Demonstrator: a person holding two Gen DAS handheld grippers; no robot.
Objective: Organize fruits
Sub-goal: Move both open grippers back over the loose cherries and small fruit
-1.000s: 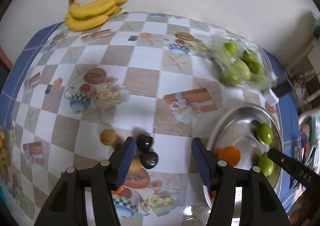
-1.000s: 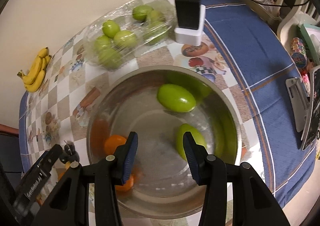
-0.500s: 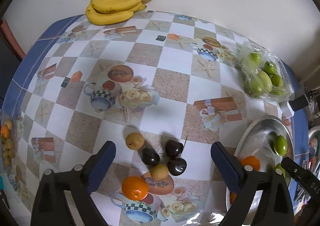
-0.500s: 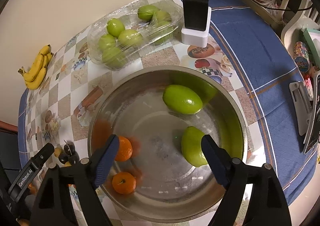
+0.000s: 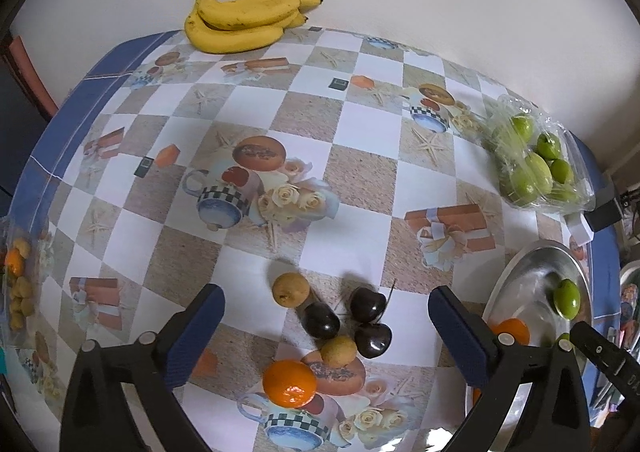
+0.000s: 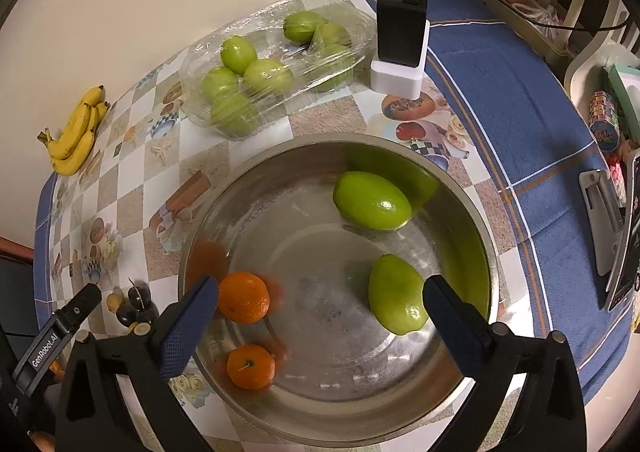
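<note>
In the left wrist view my left gripper (image 5: pixel 326 318) is open and empty above a cluster of small fruit on the tablecloth: an orange (image 5: pixel 289 383), three dark plums (image 5: pixel 320 320), and two small brown fruits (image 5: pixel 291 289). In the right wrist view my right gripper (image 6: pixel 320 304) is open and empty over a steel bowl (image 6: pixel 486 252). The bowl holds two oranges (image 6: pixel 243 302) and two green fruits (image 6: pixel 372 206). The bowl's edge also shows in the left wrist view (image 5: pixel 508 280).
A banana bunch (image 5: pixel 244 20) lies by the wall. A clear pack of green fruits (image 6: pixel 264 68) sits behind the bowl, beside a black charger on a white block (image 6: pixel 401 40). A bag of small fruits (image 5: pixel 16 292) lies at the table's left edge.
Both grippers have opened wide. The left gripper has pulled back, uncovering the orange and plums. An orange now lies in the bowl where the right gripper let go.
</note>
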